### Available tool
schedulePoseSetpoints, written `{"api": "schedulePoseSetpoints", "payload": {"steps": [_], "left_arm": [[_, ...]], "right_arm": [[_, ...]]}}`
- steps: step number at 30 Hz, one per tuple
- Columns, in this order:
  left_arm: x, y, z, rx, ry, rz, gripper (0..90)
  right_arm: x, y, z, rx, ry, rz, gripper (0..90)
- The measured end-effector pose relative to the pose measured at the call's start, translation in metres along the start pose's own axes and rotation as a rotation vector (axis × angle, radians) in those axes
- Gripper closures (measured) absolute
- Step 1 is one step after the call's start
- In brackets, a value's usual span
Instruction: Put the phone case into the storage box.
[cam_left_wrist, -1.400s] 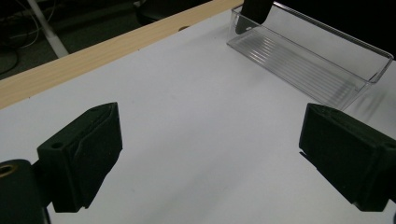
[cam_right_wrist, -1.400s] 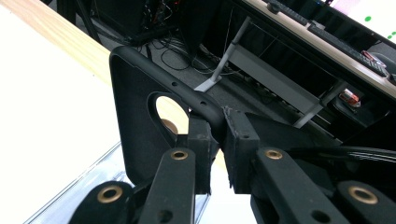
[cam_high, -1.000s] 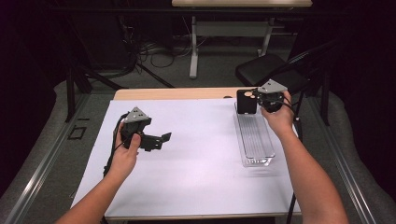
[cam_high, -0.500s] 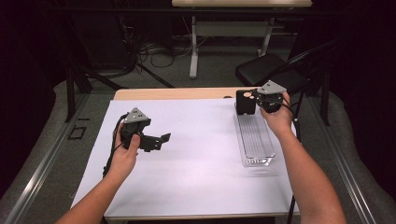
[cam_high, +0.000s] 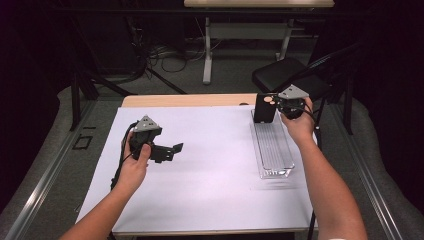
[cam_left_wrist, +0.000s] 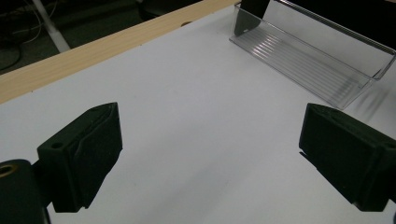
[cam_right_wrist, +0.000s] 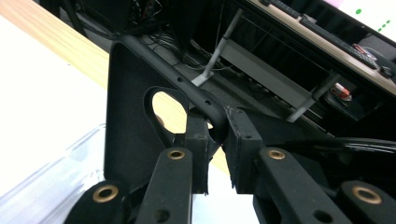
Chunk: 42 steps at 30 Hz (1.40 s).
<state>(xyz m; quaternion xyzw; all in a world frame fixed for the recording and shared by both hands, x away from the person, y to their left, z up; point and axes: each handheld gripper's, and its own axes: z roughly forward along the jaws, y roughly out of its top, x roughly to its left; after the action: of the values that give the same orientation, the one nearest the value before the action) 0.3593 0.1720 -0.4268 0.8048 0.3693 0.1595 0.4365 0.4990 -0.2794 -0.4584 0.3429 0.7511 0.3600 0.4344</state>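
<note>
My left gripper hovers over the left half of the white-covered table, open, with nothing between its wide-apart jaws. A long clear plastic tray lies at the right, also seen from the left gripper view as the tray. At its far end a flat black plate with a rounded cutout stands upright. My right gripper is shut on that plate; in the right gripper view the pads pinch the curved bar at the edge of the black plate, above the tray.
A bare wooden strip runs along the table's far edge. A black chair stands just behind the right corner, and desk legs and cables lie on the floor beyond. Both forearms come in from the bottom edge.
</note>
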Motion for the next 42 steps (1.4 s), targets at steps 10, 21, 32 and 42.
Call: {"api": "schedulePoseSetpoints", "payload": {"steps": [10,21,32,42], "left_arm": [[0.001,0.001,-0.002,0.004,0.005,0.000,6.4],[0.002,0.000,-0.002,0.001,0.006,-0.004,6.4],[0.002,-0.001,-0.001,0.002,0.004,-0.004,6.4],[0.003,-0.001,-0.002,0.004,0.004,-0.005,6.4]], "right_arm": [[-0.002,-0.002,0.006,-0.003,-0.027,-0.012,79.2],[-0.005,0.000,0.010,0.004,-0.035,-0.005,77.5],[-0.007,-0.002,0.013,0.012,-0.037,0.057,74.7],[-0.008,-0.002,0.016,0.014,-0.039,0.097,72.5]]}}
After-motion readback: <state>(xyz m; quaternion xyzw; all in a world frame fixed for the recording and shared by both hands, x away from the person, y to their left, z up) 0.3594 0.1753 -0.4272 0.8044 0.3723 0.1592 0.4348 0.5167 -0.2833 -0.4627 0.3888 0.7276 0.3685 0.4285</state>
